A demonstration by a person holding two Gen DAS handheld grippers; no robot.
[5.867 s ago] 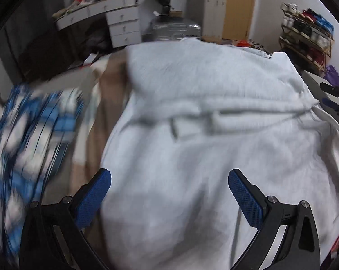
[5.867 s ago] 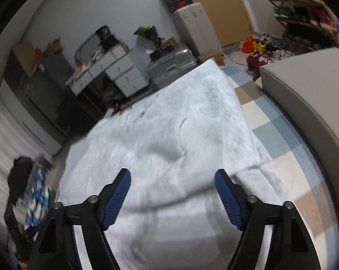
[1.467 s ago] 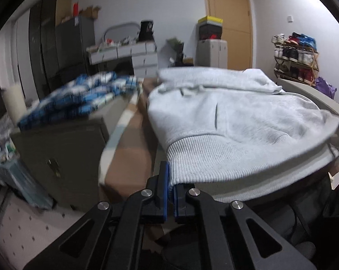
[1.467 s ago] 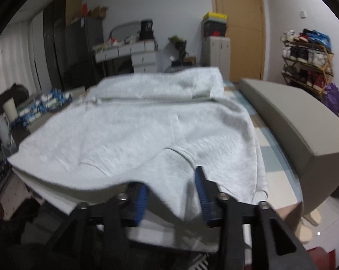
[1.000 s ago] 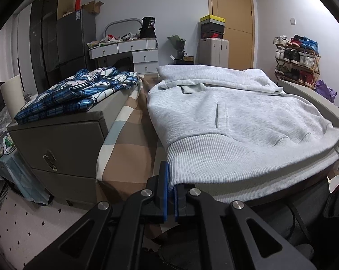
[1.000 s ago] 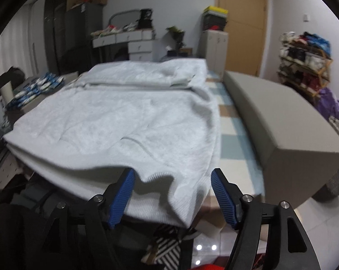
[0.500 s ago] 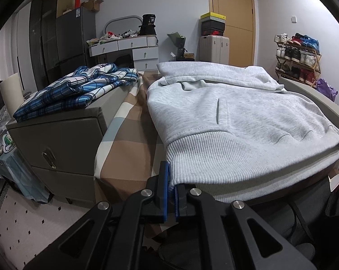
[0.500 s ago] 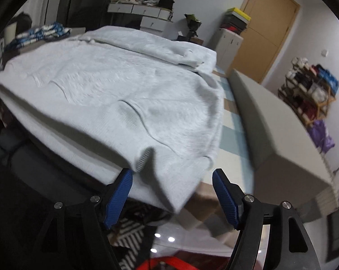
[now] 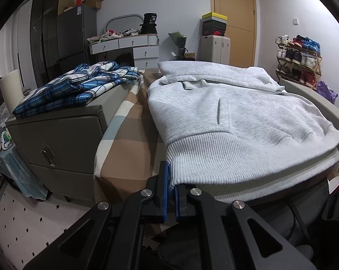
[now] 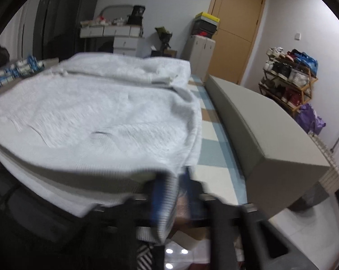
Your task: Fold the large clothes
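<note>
Since the last pictures: your right gripper [image 10: 172, 193] has just been closing, from wide open astride the hem to pinched on the ribbed corner; the picture is blurred, but cloth shows between the pads. Your left gripper [image 9: 171, 189] has not shifted and stays clamped on the other hem corner.

Layout, large to small: the bed with the tan, cream and blue checked cover [image 9: 133, 135] carries the large pale grey fleece sweatshirt [image 9: 236, 112], spread flat, front up, ribbed hem [image 9: 225, 157] hanging over the near edge toward you, collar end far. The grey padded bench [image 10: 259, 123] runs along its right. The blue plaid garment [image 9: 79, 85] lies folded on the grey drawer cabinet [image 9: 63, 135], well apart at left.

Status, judged: body smoothed, both hem corners gripped. No cross fold of the body yet visible. Left to do: lift the hem, carry it toward the collar, lay it down, then any further folds.
</note>
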